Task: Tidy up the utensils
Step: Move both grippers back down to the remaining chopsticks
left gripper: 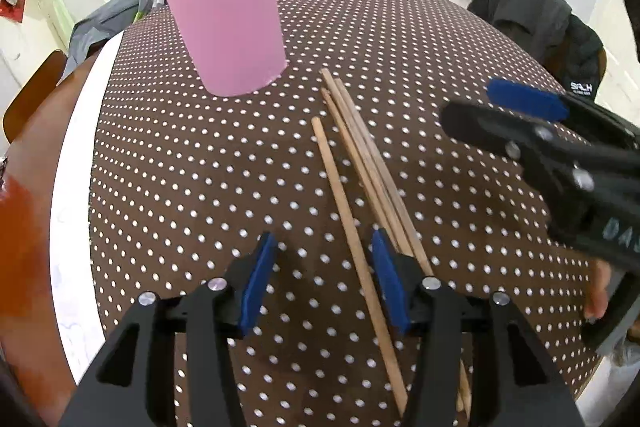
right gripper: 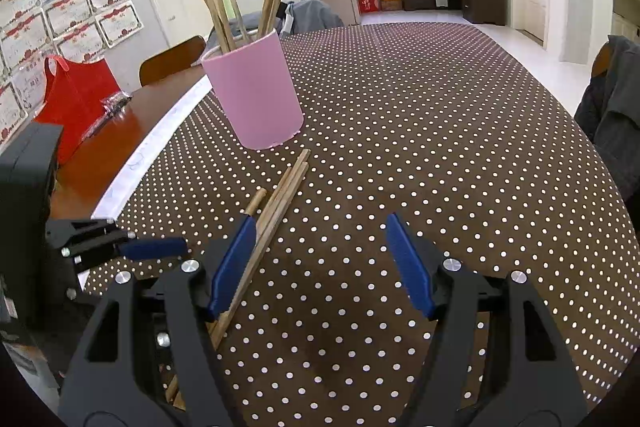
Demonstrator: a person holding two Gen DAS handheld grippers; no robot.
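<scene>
Under the left claw (left gripper: 324,279), spread wide, chopsticks (left gripper: 360,163) run lengthwise toward the cup (left gripper: 228,27); right claw (right gripper: 320,263), also empty, sits probably slightly farther.

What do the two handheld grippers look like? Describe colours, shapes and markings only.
The left gripper and right gripper match: angular matte-black frames with triangular cut-outs, silver round screw heads at the joints, and flat blue pads lining each finger. Pale lettering marks the right gripper's body, partly legible. No cables show.

Dotted table (left gripper: 400,39) w/ pink cup (left gripper: 228,27), loose chopsticks (left gripper: 360,163).
</scene>
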